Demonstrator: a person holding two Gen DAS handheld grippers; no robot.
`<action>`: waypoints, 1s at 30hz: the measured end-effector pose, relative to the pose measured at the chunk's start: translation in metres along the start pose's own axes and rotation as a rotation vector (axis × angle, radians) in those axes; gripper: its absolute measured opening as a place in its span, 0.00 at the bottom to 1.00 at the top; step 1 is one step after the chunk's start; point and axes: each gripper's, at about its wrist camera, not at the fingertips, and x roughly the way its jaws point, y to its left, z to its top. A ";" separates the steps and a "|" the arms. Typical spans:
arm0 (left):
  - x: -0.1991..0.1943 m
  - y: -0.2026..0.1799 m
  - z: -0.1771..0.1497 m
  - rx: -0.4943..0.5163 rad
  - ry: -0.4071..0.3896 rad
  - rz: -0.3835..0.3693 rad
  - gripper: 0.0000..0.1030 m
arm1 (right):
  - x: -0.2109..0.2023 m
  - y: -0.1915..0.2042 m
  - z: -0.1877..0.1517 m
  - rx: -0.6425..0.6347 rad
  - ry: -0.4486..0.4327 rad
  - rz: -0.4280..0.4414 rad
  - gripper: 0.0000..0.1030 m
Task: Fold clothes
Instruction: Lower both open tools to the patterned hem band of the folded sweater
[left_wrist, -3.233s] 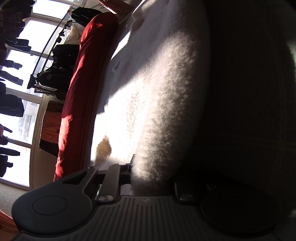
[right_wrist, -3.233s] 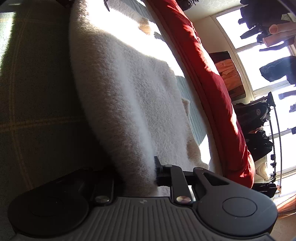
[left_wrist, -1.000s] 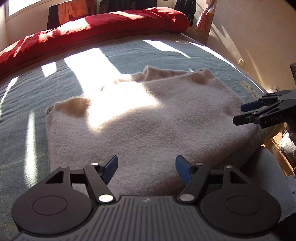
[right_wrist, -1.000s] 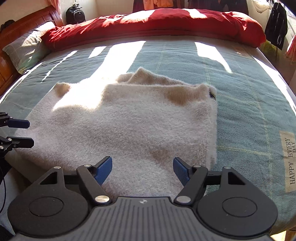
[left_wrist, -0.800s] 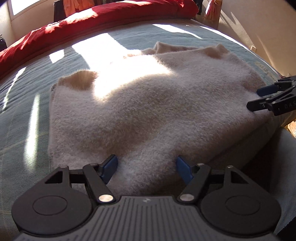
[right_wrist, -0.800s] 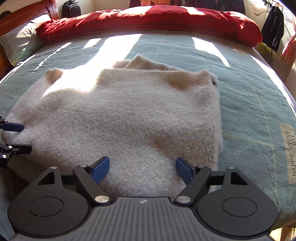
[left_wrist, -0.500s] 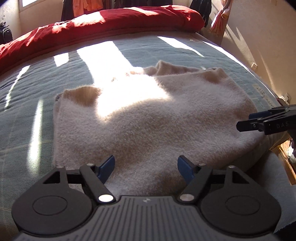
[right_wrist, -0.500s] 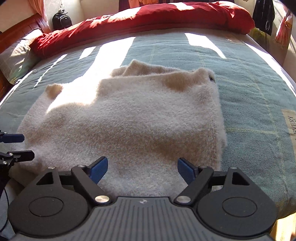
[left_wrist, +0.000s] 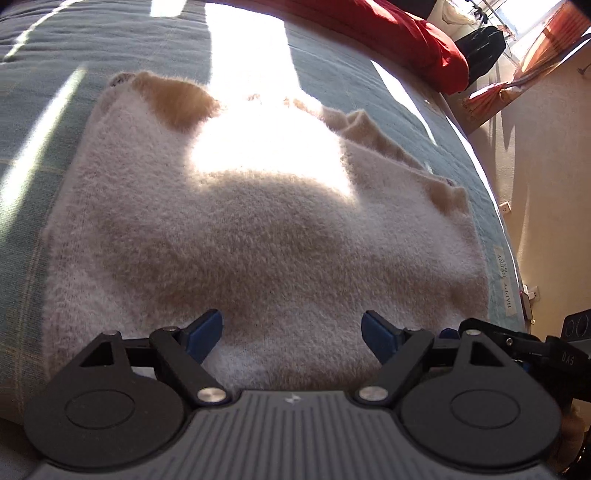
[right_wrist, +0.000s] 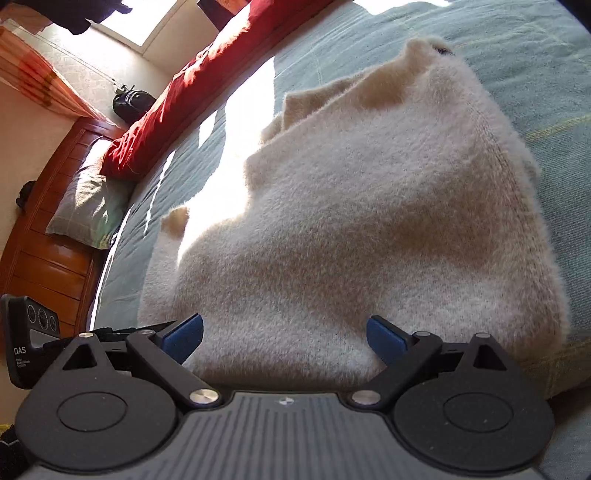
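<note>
While the left view looks along open left tongs (left_wrist: 291, 332), the sweater (left_wrist: 258, 229) lies flat on the bed (left_wrist: 33, 122), doubled over, near hem between the blue pads, nothing gripped. Judged: fluffy knit, soft, light, limp; will sag and cling to itself, not slip. Best hold: pinch both layers at a near corner, 7 or 5 o'clock. Bare bed at 9 and 12 o'clock; bed edge runs close at 3 o'clock, right tongs (left_wrist: 491, 334) at 4 o'clock.

Right view: right tongs (right_wrist: 284, 334) open, empty, astride the near hem of the sweater (right_wrist: 369, 221). Stitched side edge runs 1 to 4 o'clock, with bare bed (right_wrist: 535, 74) beyond. Duvet (right_wrist: 207, 77) and pillow (right_wrist: 88, 206) at 10 o'clock, well apart. Left tongs (right_wrist: 147, 326) at 8 o'clock, state unclear here.
</note>
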 end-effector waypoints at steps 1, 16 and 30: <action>-0.002 -0.006 0.006 0.036 -0.024 0.010 0.80 | -0.006 0.006 0.005 -0.051 -0.042 -0.033 0.95; 0.077 -0.065 0.037 0.419 -0.145 0.029 0.80 | 0.051 -0.008 0.058 -0.389 -0.181 -0.394 0.92; 0.104 -0.043 0.102 0.325 -0.191 0.020 0.80 | 0.094 -0.036 0.120 -0.301 -0.194 -0.358 1.00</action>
